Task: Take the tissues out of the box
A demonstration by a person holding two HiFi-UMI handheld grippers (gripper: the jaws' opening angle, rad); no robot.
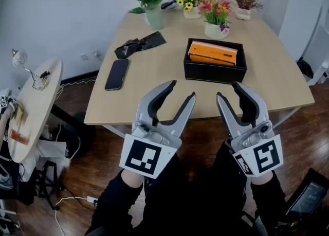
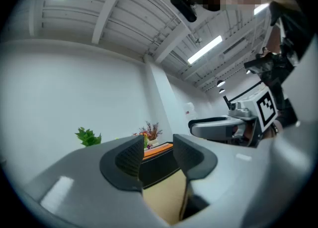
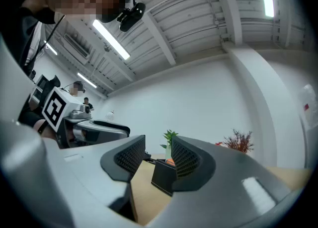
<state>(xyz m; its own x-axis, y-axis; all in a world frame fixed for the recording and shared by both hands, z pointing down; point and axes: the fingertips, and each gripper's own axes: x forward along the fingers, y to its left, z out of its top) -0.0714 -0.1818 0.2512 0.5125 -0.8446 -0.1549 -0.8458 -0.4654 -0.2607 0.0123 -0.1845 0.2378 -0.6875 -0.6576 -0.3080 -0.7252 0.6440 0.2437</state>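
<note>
Your left tongs point(image 1: 183, 89) and right tongs point(image 1: 228, 89) stand side by side at lower centre of the head view, over the near edge of the table point(image 1: 154, 93). Each pair has its jaws apart with nothing between them. The black box point(image 1: 213, 72) sits on the table just above them, right of centre, clear of both. The orange tissue pack point(image 1: 212, 53) lies inside the box. A dark phone point(image 1: 117, 74) lies flat at centre left. Potted plants point(image 1: 149, 3) line the table's far edge at the top.
</note>
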